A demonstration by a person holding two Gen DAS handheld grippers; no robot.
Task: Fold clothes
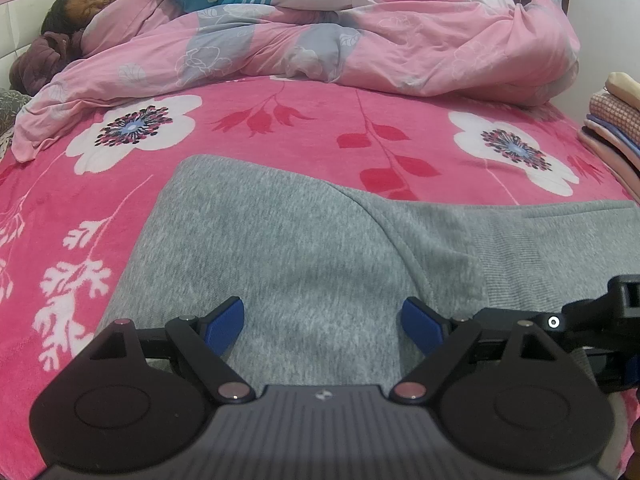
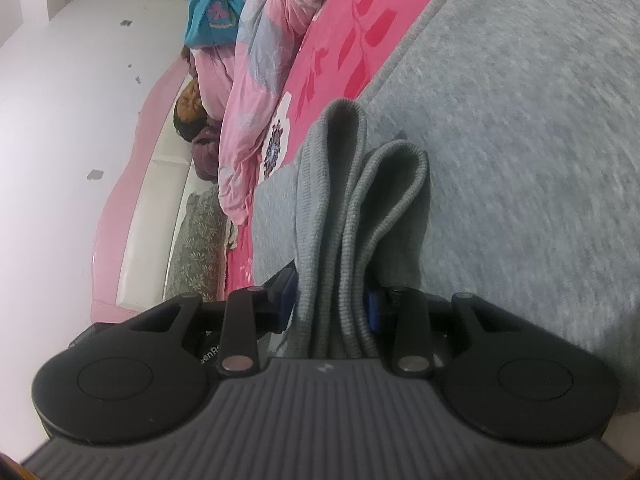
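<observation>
A grey sweatshirt (image 1: 304, 240) lies spread on the pink flowered bed sheet (image 1: 280, 120). My left gripper (image 1: 322, 320) hovers over its middle, its blue pads wide apart with only flat cloth beneath. In the right wrist view, which is rolled sideways, my right gripper (image 2: 330, 304) is shut on the bunched ribbed hem (image 2: 352, 208) of the grey sweatshirt (image 2: 520, 160), whose folds stick out past the pads. Part of the right gripper's black body (image 1: 600, 312) shows at the right edge of the left wrist view.
A crumpled pink quilt (image 1: 360, 40) fills the far half of the bed, with a person lying under it at the far left (image 1: 80, 8). A stack of folded clothes (image 1: 612, 132) sits at the right edge. A white wall (image 2: 60, 100) and pink headboard (image 2: 132, 168) lie beyond.
</observation>
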